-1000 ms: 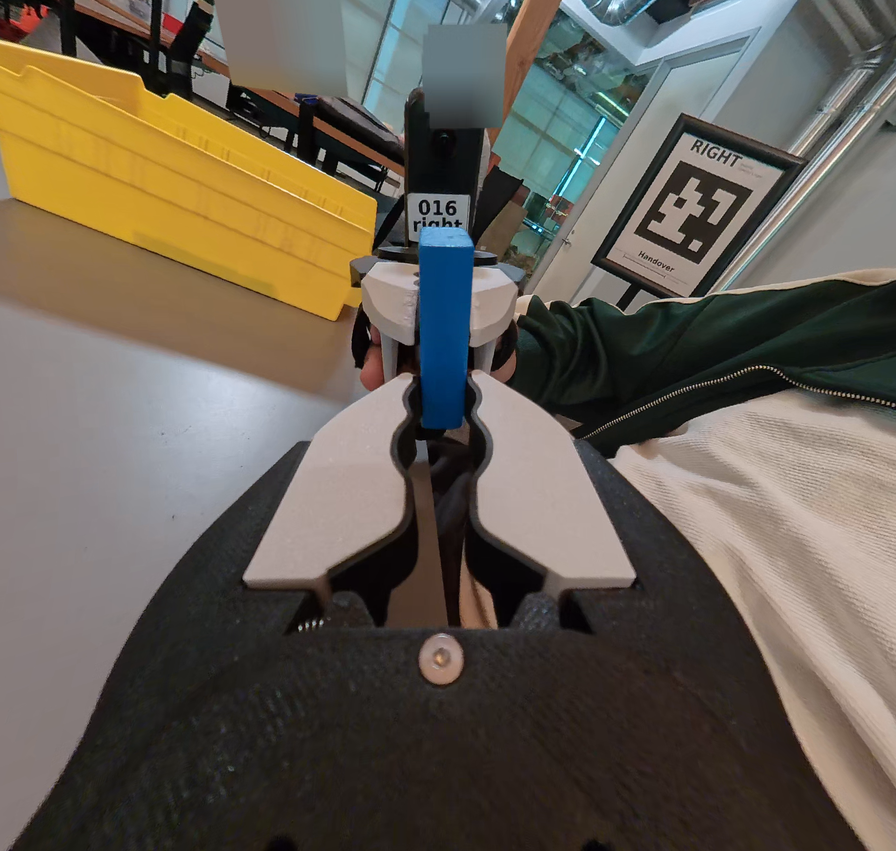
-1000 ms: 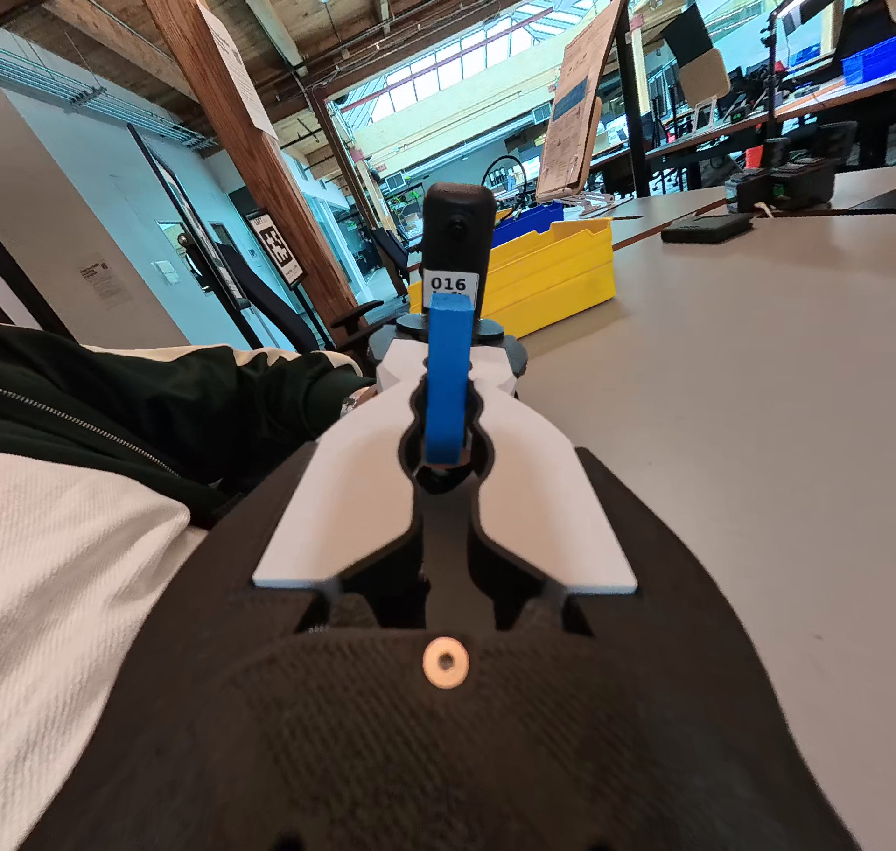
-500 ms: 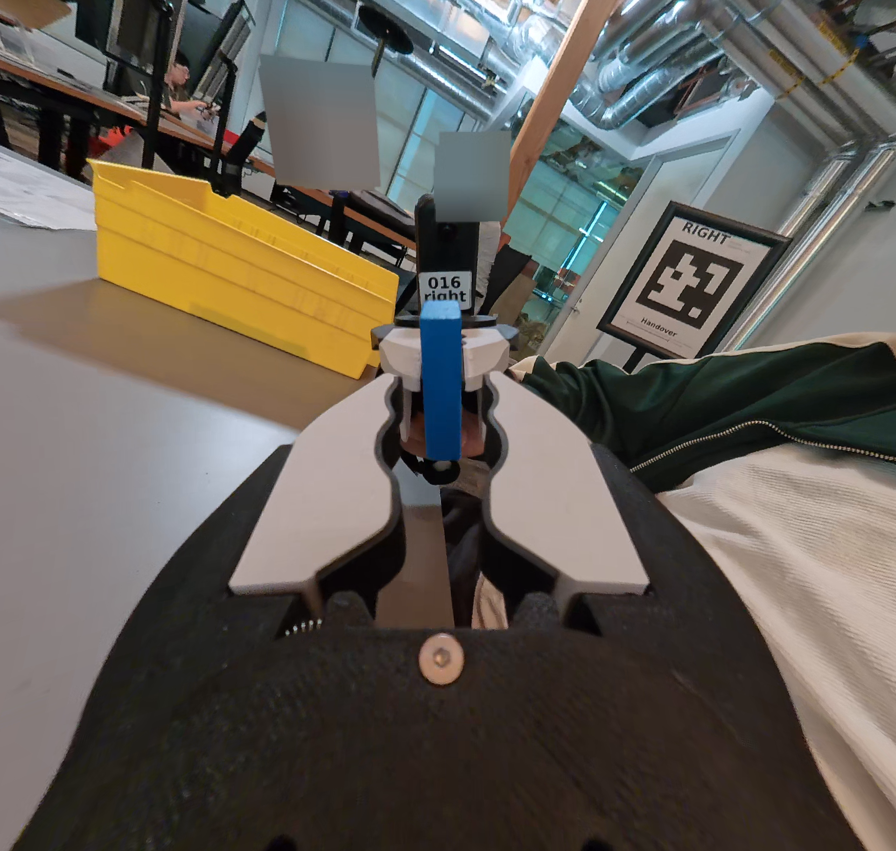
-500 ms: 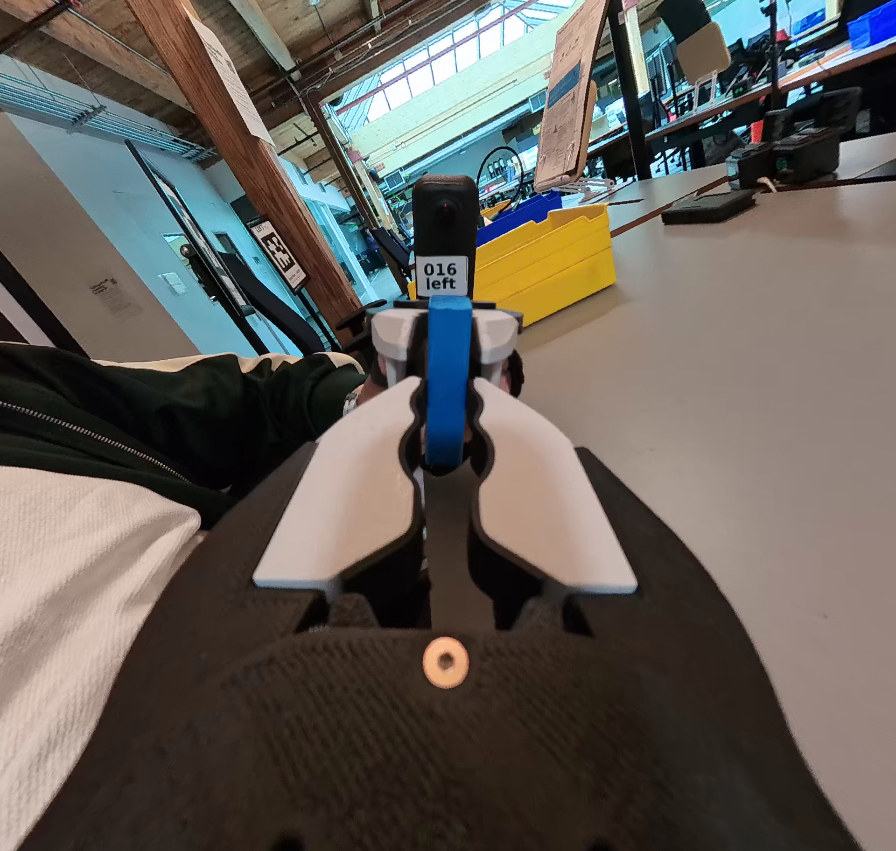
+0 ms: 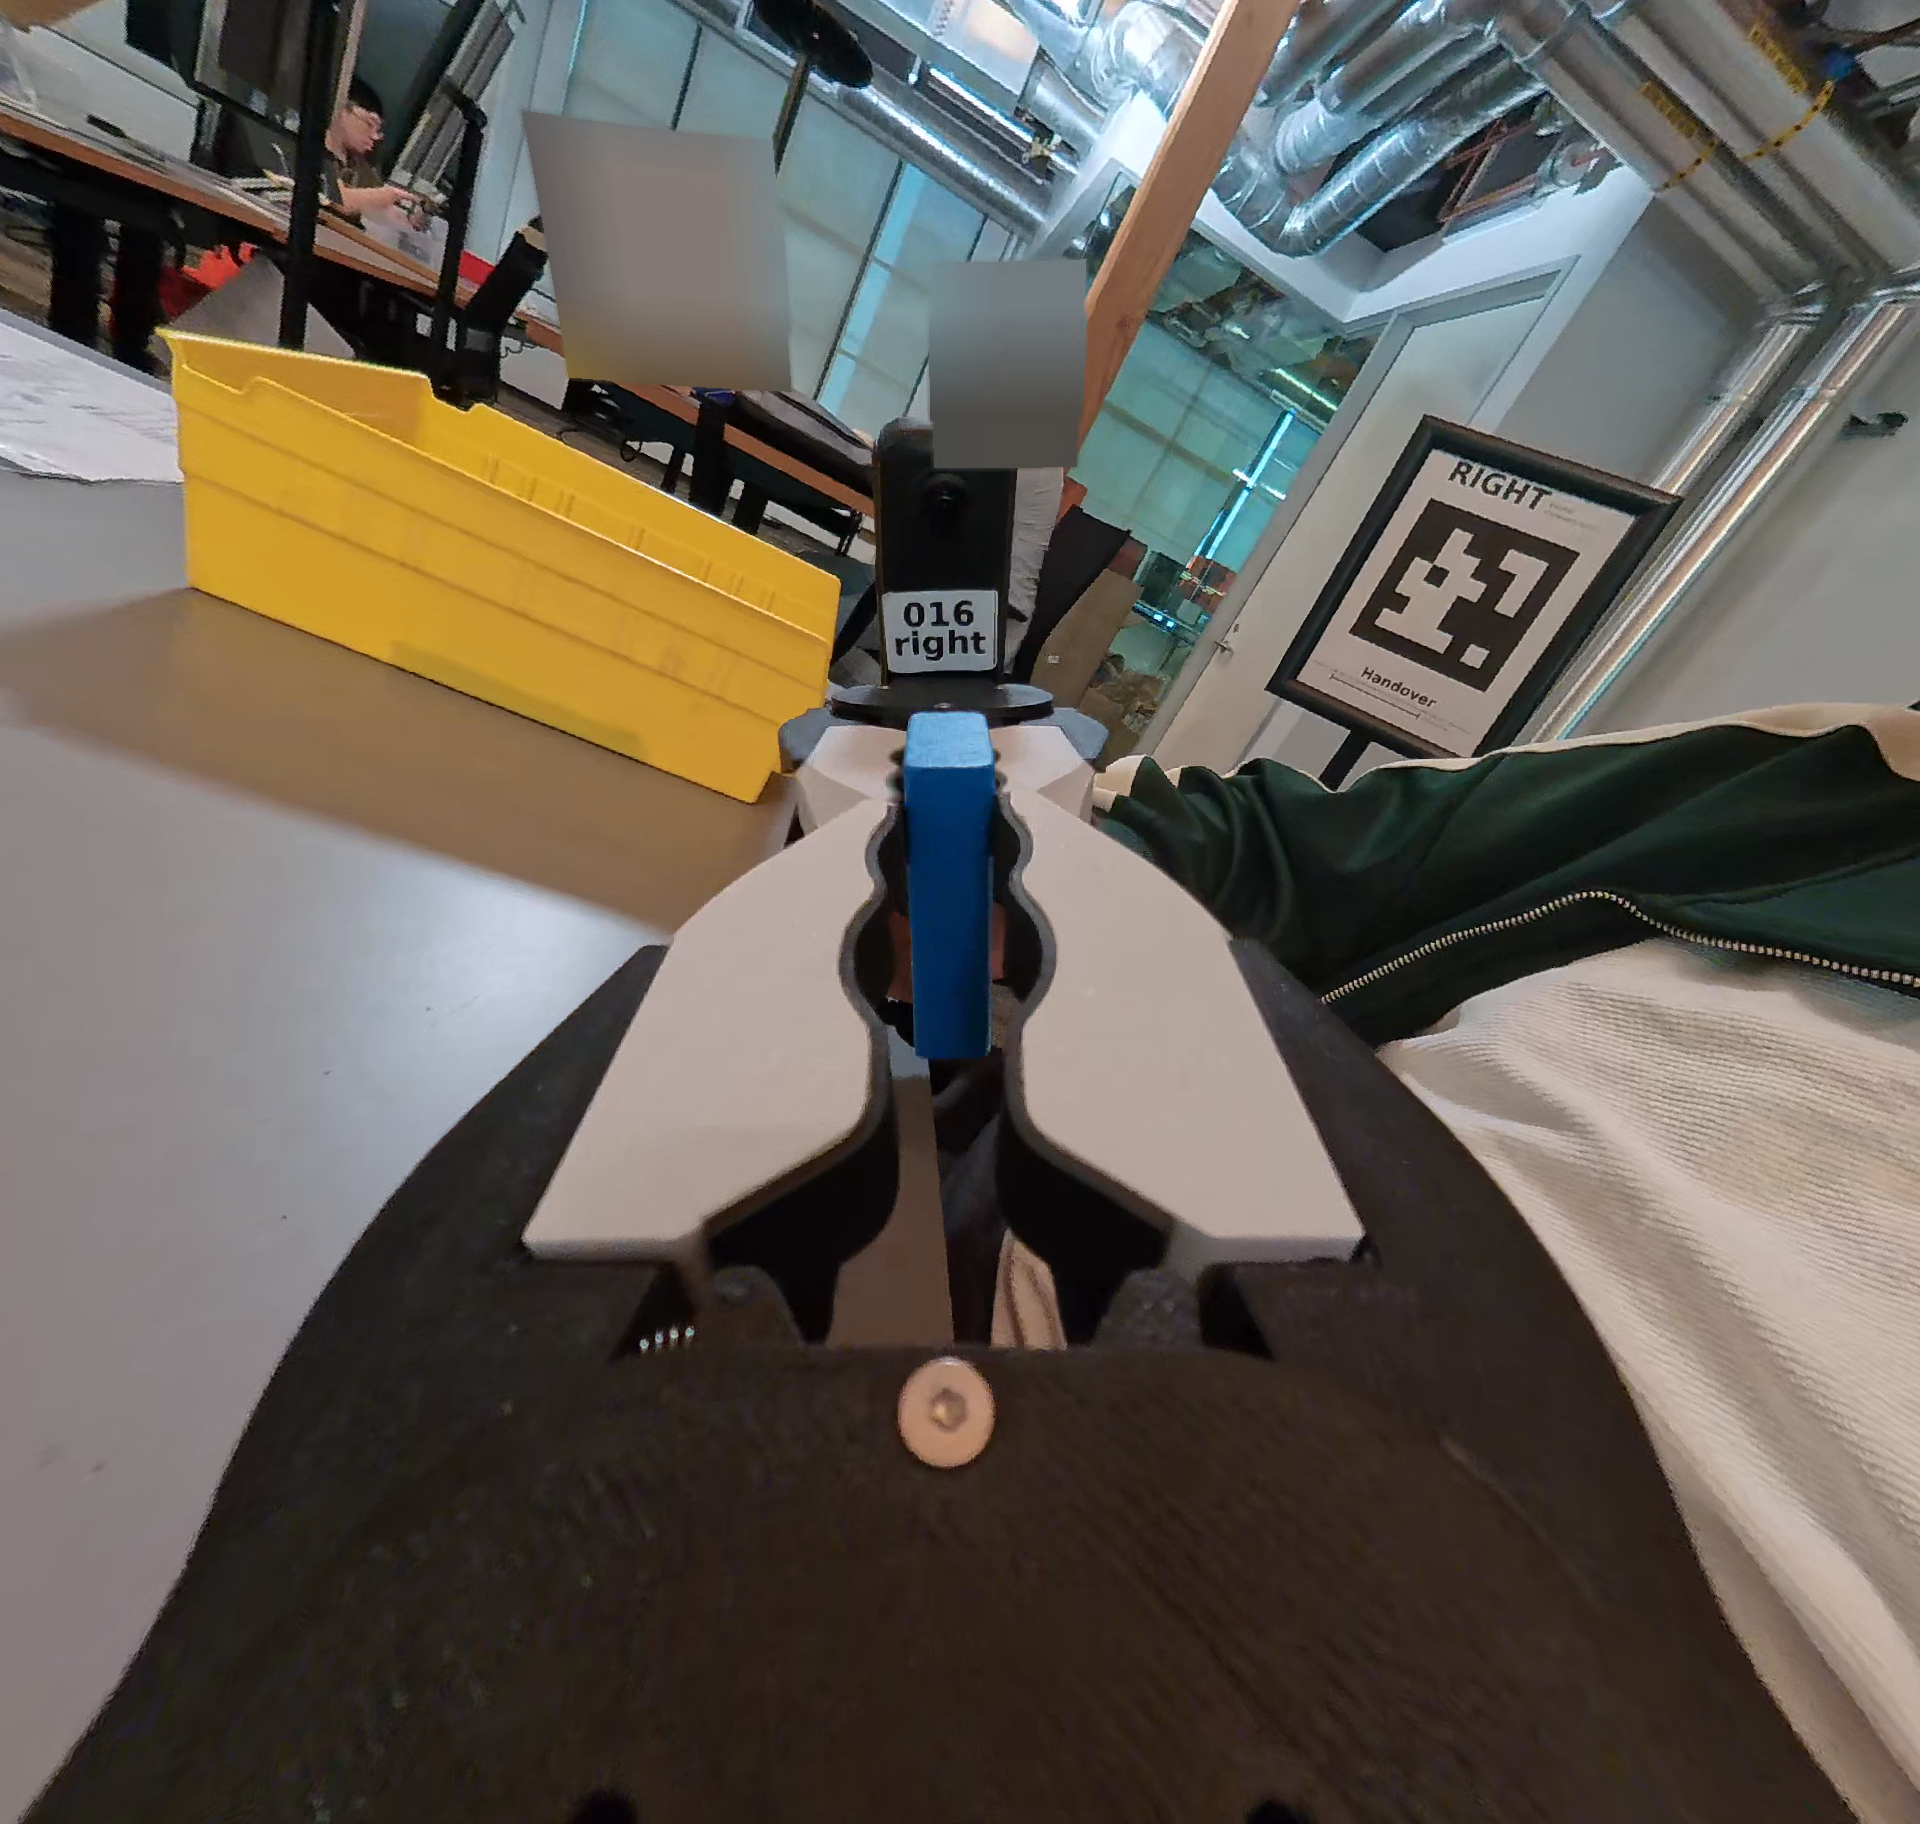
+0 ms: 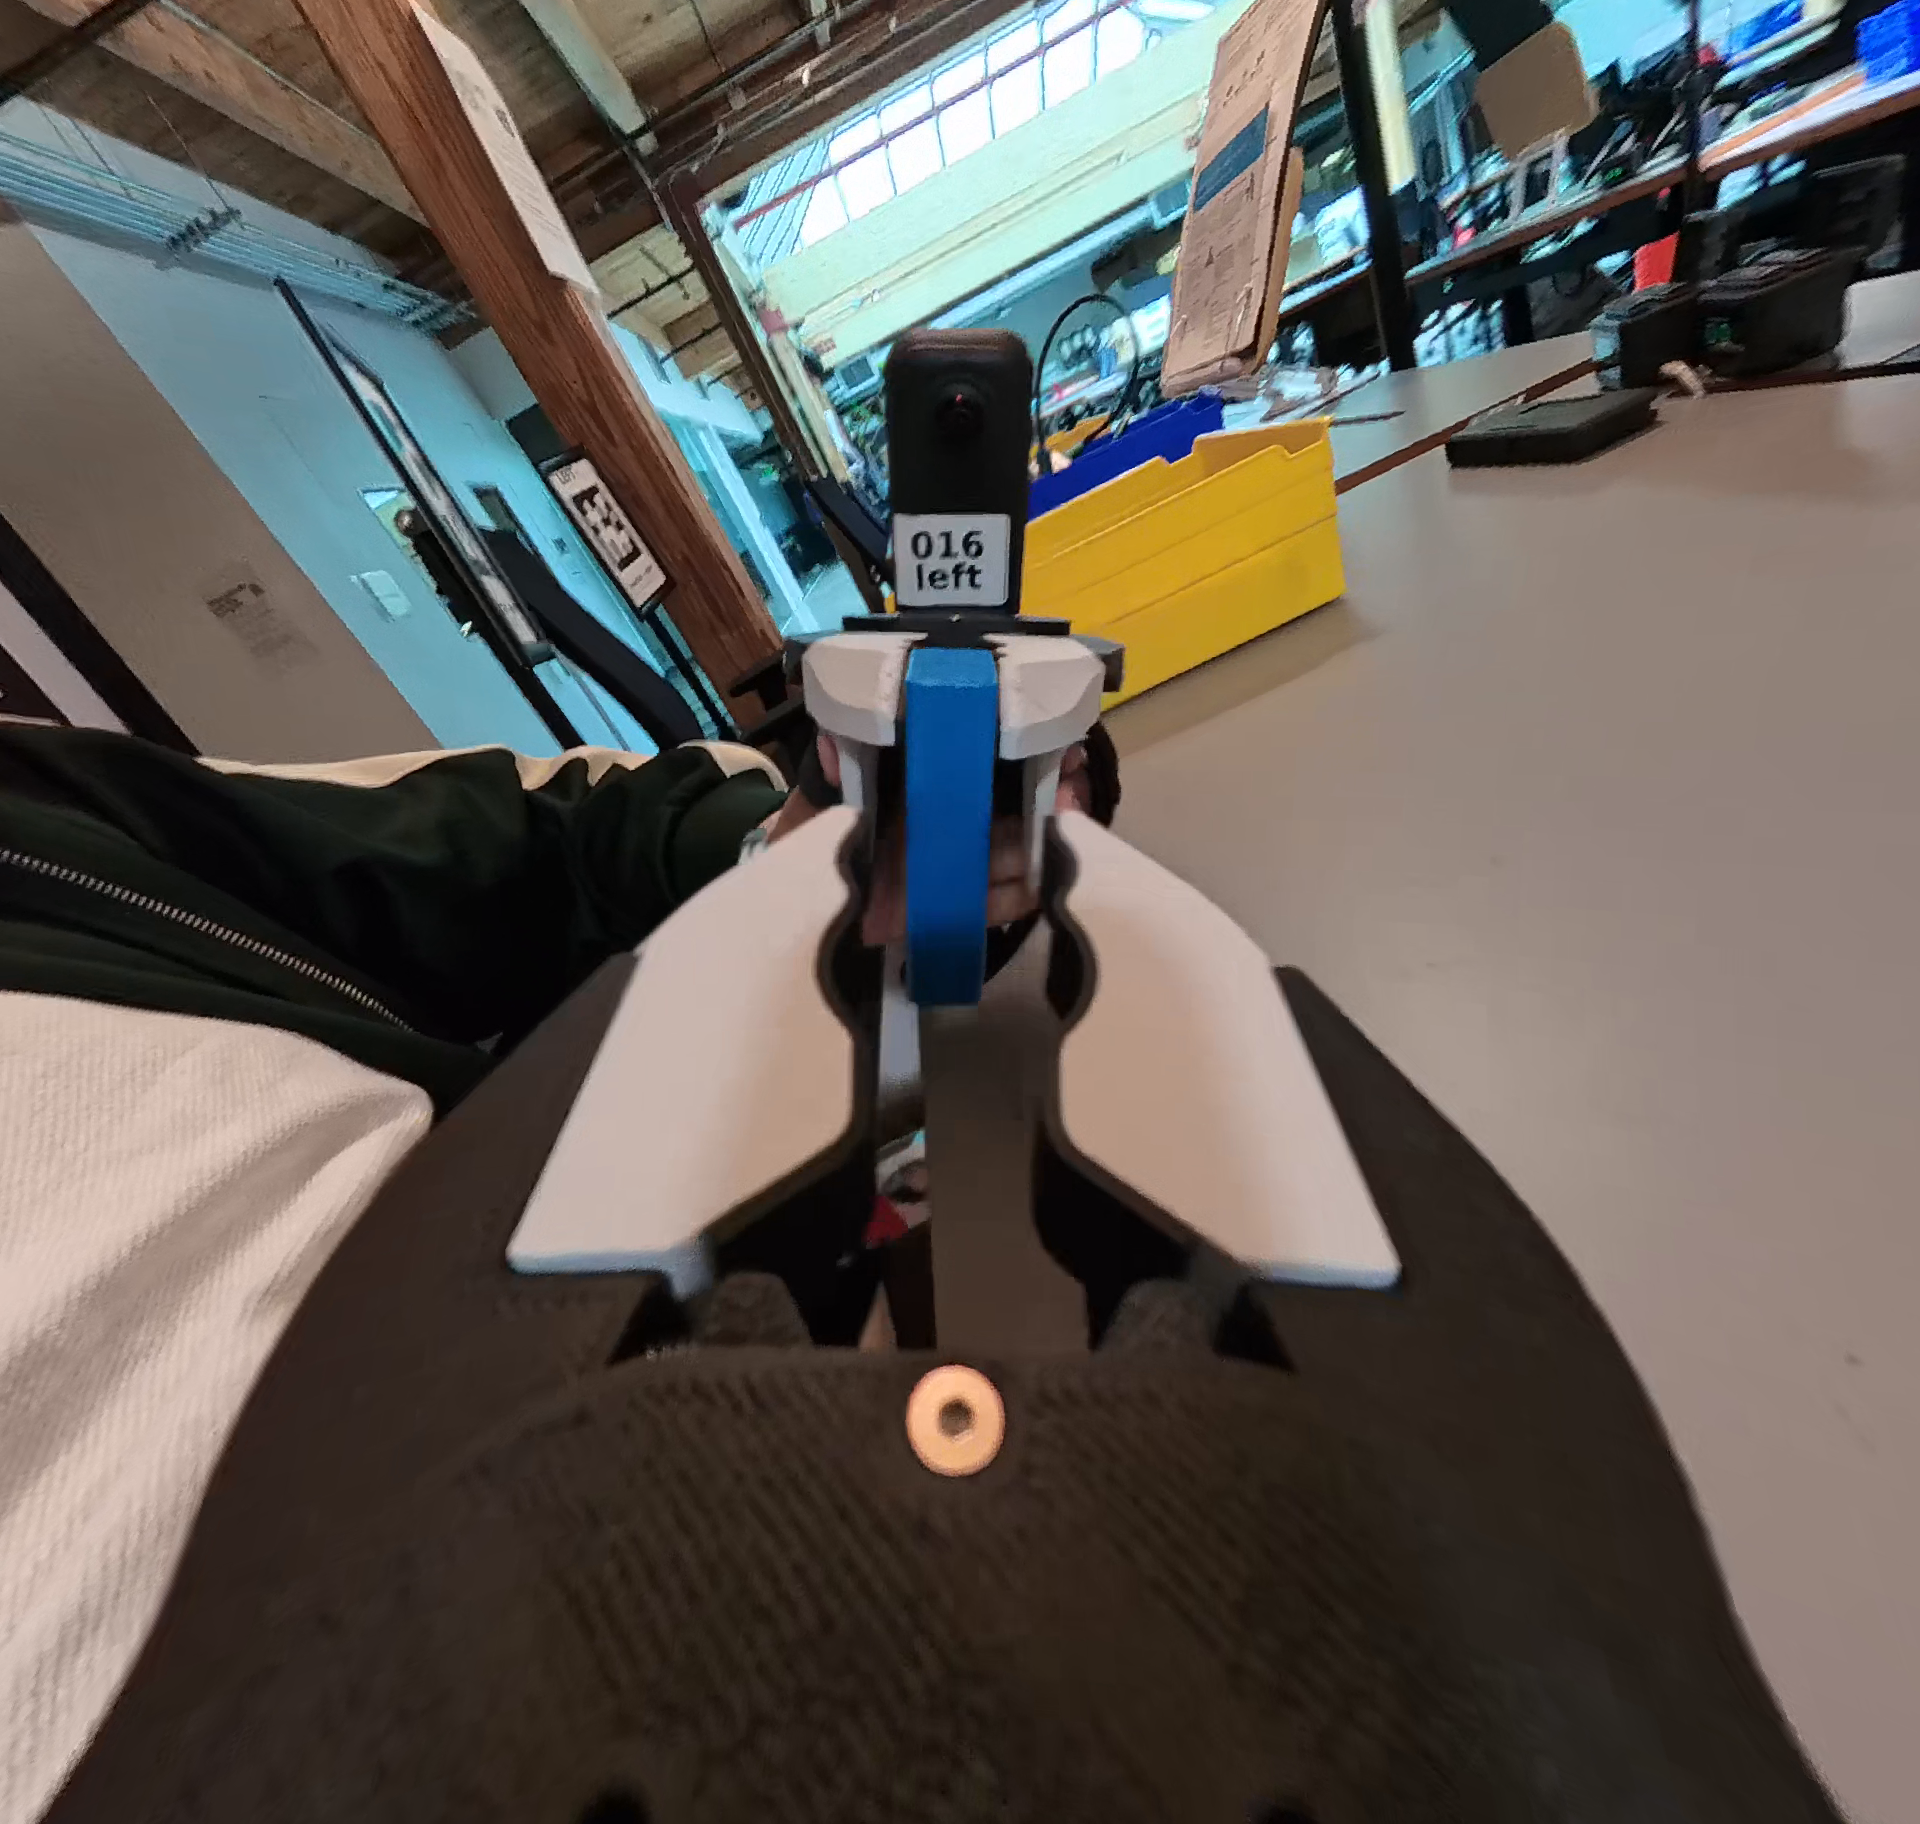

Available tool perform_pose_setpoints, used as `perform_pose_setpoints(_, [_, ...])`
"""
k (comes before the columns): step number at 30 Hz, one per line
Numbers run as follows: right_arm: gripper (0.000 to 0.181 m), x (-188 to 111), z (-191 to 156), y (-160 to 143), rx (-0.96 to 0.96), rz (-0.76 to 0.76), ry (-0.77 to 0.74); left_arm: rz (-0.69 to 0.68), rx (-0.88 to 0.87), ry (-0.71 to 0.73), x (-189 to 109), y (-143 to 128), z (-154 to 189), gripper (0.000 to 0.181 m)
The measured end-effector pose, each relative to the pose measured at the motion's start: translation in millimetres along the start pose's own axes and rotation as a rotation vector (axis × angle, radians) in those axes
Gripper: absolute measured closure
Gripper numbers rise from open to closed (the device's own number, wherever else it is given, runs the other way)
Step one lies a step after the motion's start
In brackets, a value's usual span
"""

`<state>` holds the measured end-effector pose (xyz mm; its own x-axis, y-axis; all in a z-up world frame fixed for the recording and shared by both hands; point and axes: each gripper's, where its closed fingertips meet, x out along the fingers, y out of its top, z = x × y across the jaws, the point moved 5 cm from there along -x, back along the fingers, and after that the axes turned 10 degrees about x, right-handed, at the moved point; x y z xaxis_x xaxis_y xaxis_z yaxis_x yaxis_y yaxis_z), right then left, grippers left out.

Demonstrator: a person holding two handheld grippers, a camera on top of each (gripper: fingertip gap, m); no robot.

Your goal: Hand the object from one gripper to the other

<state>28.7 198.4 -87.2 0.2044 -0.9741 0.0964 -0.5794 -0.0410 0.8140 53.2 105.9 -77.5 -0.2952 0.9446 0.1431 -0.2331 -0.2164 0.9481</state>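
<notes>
Your left tool (image 5: 948, 839) pinched the upright blue block (image 5: 945, 901) above the grey desk (image 5: 260, 995); your right tool (image 6: 951, 870), facing it, stood spread around the block.

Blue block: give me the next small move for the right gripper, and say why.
Probably draw the right gripper straight back, clear of the blue block. Its jaws stand apart, with a gap on each side of the block, while the left gripper looks closed on the block's other end, so the left seems to carry it alone.
</notes>
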Motion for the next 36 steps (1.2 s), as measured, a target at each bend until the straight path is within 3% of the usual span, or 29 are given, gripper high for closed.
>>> perform_pose_setpoints(6, [0.138,-13.9,4.1,17.7,-0.07,0.133,-0.094,0.021,-0.007,0.028,-4.5,3.5,-3.4,0.167])
perform_pose_setpoints(10, [0.136,-10.9,7.4,12.7,-0.035,0.105,-0.099,0.041,-0.025,0.042,-7.1,4.7,-6.4,0.167])
perform_pose_setpoints(21, [0.157,9.3,-0.9,-13.5,-0.112,-0.087,-0.08,0.055,-0.036,0.031,-6.9,4.9,-5.7,0.167])
perform_pose_setpoints(31, [0.164,8.4,1.1,-11.9,-0.137,-0.088,-0.104,0.081,-0.044,0.011,-5.3,3.7,-5.1,0.167])
perform_pose_setpoints(36, [0.165,6.1,0.3,-8.2,-0.12,-0.063,-0.088,0.101,-0.066,0.025,-5.8,3.3,-8.8,0.155])
